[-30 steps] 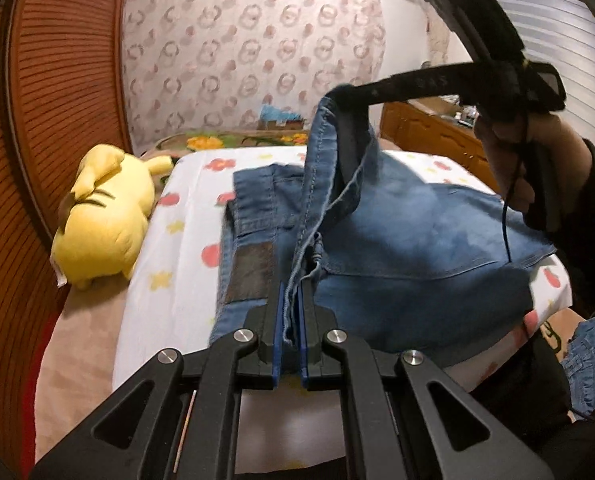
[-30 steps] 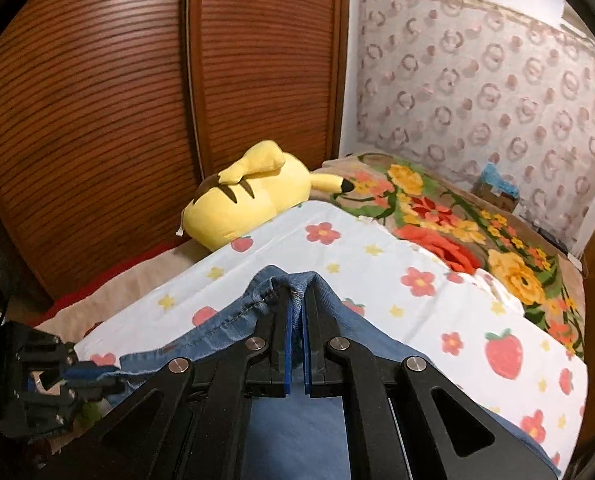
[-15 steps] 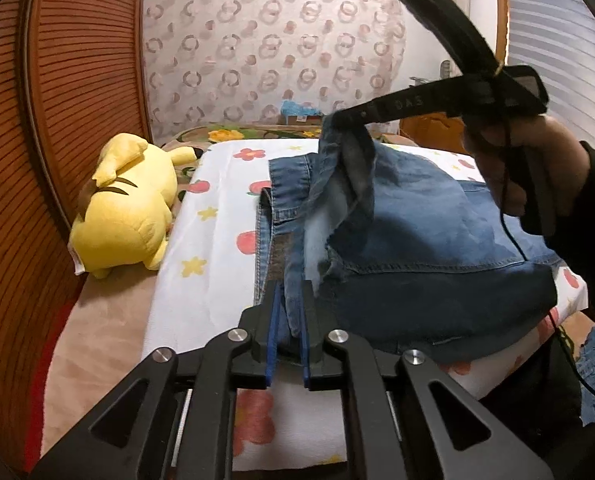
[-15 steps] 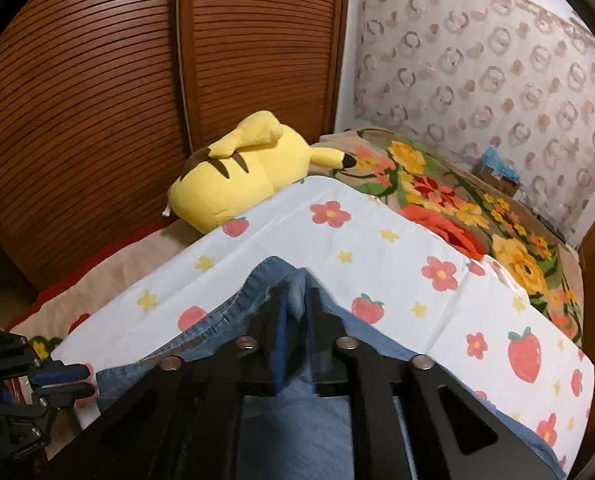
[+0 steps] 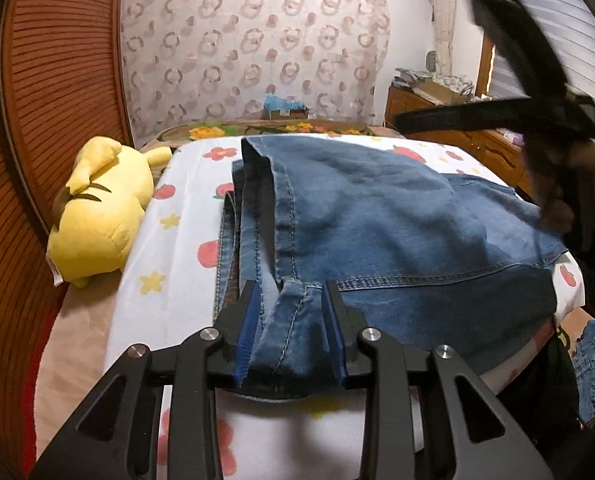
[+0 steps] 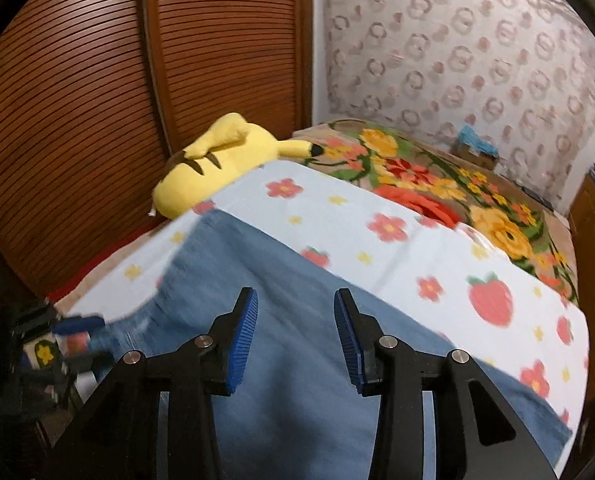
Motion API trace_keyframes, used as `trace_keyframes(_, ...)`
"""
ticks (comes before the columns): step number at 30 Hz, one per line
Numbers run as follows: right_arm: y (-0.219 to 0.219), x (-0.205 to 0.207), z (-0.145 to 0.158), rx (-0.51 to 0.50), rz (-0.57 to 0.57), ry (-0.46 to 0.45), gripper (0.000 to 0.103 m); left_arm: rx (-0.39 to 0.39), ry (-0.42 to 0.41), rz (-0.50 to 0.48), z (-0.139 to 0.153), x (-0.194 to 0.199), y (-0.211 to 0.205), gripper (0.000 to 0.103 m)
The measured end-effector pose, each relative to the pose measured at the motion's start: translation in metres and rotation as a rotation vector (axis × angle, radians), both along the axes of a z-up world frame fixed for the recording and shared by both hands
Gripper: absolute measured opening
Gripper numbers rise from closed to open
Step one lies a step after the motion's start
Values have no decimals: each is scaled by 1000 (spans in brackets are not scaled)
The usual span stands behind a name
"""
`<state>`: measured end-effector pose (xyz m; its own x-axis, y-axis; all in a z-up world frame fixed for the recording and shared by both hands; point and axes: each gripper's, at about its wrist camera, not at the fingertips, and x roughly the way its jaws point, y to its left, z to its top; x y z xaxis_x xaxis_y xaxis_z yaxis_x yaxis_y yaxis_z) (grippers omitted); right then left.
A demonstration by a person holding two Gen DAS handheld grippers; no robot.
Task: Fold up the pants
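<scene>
Blue denim pants (image 5: 397, 220) lie folded flat on the white flower-print sheet (image 5: 177, 240) of a bed. My left gripper (image 5: 291, 308) is open, its blue pads on either side of a denim seam at the near edge, not pinching it. My right gripper (image 6: 295, 320) is open and empty above the pants (image 6: 281, 360). In the left wrist view the right gripper (image 5: 497, 120) hovers at the upper right, held by a hand. In the right wrist view the left gripper (image 6: 57, 344) is at the far left, blurred.
A yellow plush toy (image 5: 101, 212) lies on the bed's left side beside a wooden slatted wardrobe (image 6: 97, 100). A floral blanket (image 6: 437, 184) covers the far end of the bed. A wooden dresser (image 5: 437, 112) stands at the right. More denim (image 5: 593, 364) lies low on the right.
Both grippers have opened and let go of the pants. The lifted denim edge has dropped flat onto the bed, and the right gripper has pulled up and away to the right.
</scene>
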<state>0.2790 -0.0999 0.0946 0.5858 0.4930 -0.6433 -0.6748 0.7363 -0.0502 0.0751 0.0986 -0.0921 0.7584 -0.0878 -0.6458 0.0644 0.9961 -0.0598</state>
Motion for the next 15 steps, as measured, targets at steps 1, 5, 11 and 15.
trace_keyframes(1,-8,-3,0,-2,-10,0,41,-3,7,-1,-2,3,0,32)
trace_keyframes(5,-42,-14,0,-8,-57,13,41,-1,24,1,-10,11,-3,32)
trace_keyframes(11,-82,-21,-19,-31,-139,46,42,5,42,7,-16,17,-7,32)
trace_keyframes(15,-96,-14,-43,-29,-181,104,42,12,51,8,-20,18,-8,32)
